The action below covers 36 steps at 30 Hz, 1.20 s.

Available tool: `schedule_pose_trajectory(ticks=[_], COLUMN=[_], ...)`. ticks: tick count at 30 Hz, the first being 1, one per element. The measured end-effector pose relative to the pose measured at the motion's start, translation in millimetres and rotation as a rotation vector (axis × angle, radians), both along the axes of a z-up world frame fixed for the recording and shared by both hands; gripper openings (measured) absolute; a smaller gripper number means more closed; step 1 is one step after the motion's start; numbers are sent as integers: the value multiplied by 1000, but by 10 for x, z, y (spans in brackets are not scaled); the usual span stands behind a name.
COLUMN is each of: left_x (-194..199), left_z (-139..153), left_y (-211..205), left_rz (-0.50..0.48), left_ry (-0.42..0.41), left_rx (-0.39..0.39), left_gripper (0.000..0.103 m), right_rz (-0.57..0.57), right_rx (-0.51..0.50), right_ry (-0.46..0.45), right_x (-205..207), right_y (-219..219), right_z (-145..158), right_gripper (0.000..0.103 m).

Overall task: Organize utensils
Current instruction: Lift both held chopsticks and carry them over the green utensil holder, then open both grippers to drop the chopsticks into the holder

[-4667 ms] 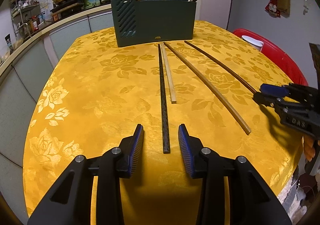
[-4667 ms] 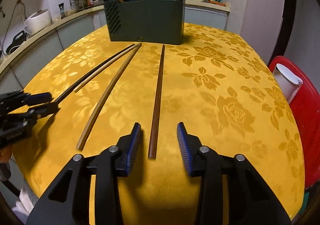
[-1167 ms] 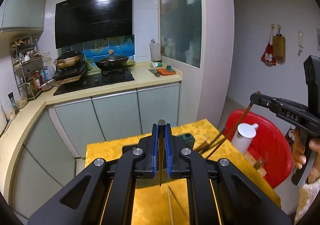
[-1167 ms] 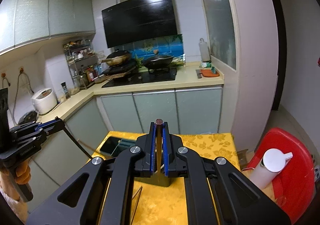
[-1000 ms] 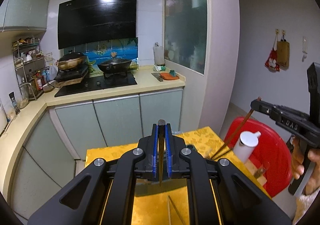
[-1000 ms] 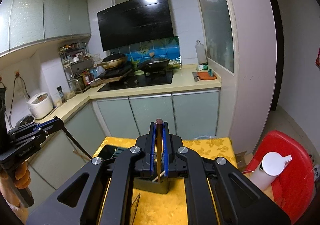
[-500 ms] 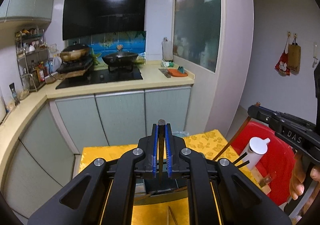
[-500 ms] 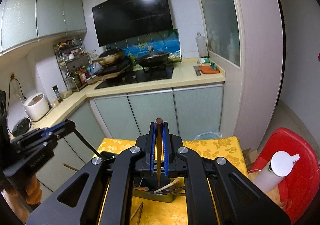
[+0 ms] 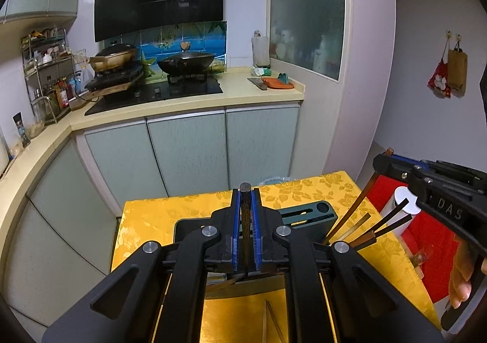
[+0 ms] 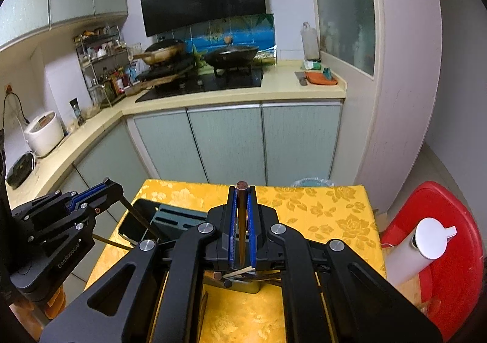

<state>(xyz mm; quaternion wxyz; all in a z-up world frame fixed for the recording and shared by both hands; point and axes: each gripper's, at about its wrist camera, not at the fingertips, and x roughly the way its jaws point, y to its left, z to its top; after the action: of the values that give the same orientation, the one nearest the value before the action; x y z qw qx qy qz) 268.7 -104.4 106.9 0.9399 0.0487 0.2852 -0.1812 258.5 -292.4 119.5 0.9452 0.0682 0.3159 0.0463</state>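
My left tongs (image 9: 245, 206) clench a dark chopstick (image 9: 245, 221); my right tongs (image 10: 240, 206) clench a brown chopstick (image 10: 241, 221). Both lower ends vanish behind the tongs over the holder (image 9: 304, 215).

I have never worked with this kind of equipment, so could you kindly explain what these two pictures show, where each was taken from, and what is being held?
There is no robot here: a person holds a two-finger gripper in each hand, and each carries a wide-angle camera looking along its fingers. One picture comes from the left gripper, the other from the right gripper. Each is shut on one chopstick: the left on a dark woven-looking chopstick, the right on a brown chopstick. Below them a dark green utensil holder, already holding several sticks, stands on a table with a yellow flowered cloth. Each chopstick points down toward the holder. A kitchen counter lies behind.
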Motion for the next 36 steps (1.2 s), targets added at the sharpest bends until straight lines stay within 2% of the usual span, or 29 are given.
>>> schedule_pose_trajectory(ticks=[4,5,6,8,9,11,12,13,15,20,24,29,36], left_x=[-11,-15,-21,-55,-78,-96,-116,-132,-165,-313,-450,-600,-794], left_z=[11,24,32,65,87,110,123,132,149,156,117,-33,-328], left_y=[14,29,48,95,119,148,168,181,208,268,293,343,458], left_rz=[-4,-3,4,23,27,27,31,32,33,29,11,-1,23], left_ry=[-2,2,1,-22,-32,-35,-38,-41,-48,-82,-96,-81,-52], left_rx=[2,1,-1,-7,-6,-8,-9,-10,-9,5,3,1,0], left_gripper=[9,19,36,52,54,57,60,61,68,78,82,83,83], right_rz=[5,8,9,13,12,5,-5,-10,-6,-3,-6,-8,-15], right_rx=[21,22,19,22,24,30,46,56,53,46,29,-6,-11], right_ry=[12,12,10,11,11,11,10,8,-1,-24,-61,-94,-117], right_x=[7,8,4,-4,-14,-31,-54,-68,-107,-252,-409,-669,-1015], right_y=[2,-4,-6,-13,-21,-37,-64,-78,-78,-121,-149,-158,-176], right_z=[-37,-39,-34,-25,-17,-5,8,21,44,107,160,137,-48], right_gripper=[8,9,9,10,12,27,37,42,42,43,48,48,48])
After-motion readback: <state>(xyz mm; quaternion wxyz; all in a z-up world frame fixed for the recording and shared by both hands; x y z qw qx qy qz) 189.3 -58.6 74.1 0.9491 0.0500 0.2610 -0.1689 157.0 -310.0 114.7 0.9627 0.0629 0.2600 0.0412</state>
